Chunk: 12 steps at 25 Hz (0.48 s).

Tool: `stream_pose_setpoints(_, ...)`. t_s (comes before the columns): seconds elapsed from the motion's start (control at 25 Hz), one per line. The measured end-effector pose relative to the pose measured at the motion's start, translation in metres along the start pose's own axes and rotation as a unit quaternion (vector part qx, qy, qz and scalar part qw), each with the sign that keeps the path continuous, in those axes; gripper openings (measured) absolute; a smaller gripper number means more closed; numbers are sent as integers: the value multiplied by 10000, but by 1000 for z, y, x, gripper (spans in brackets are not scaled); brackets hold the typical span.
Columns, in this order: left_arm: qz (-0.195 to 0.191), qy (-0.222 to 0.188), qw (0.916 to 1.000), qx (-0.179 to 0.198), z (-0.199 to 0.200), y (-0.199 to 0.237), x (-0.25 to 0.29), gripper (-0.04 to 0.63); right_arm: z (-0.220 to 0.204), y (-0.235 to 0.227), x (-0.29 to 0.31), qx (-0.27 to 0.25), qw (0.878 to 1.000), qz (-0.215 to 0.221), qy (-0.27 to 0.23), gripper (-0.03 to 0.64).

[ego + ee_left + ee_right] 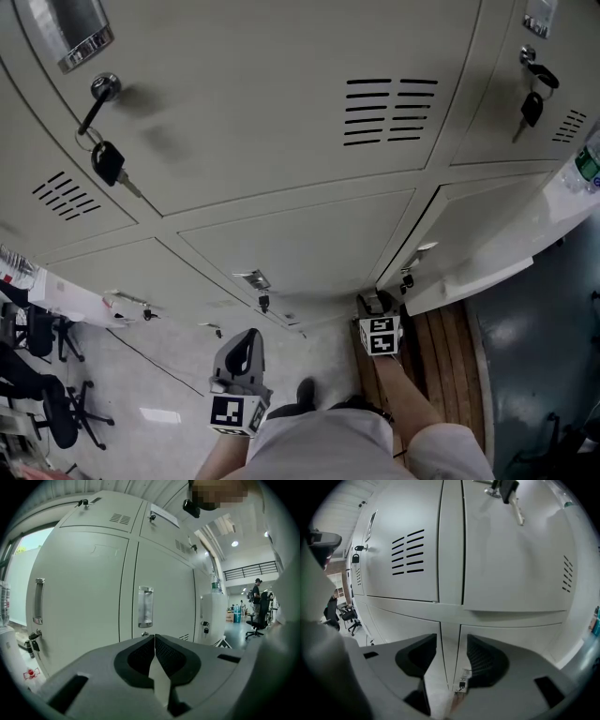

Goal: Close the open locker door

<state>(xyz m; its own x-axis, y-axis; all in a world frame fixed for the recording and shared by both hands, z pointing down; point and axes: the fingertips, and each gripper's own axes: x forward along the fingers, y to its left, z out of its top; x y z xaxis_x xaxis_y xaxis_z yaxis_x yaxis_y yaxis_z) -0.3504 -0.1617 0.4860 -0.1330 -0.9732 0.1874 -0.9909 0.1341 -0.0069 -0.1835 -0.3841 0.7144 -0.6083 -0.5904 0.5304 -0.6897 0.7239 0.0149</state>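
tongs on the right (372, 305), jaws apart and empty, sit at the edge of the ajar locker door (478, 239) just right of them, likely poised to push; left tongs (246, 345) pressed together, idle.

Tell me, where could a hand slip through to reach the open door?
Bare spots: the pale floor between the left gripper and the right gripper, and the wooden planks beneath the open locker door. Crowded: office chairs fill the left edge, and keys dangle from the upper doors.
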Motion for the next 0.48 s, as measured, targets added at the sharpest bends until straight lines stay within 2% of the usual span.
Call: stream_pose_setpoints(0.48,-145,-82,9999,47,5,-10,-7,11,6,2,-24,130,9997,-49,-207,193)
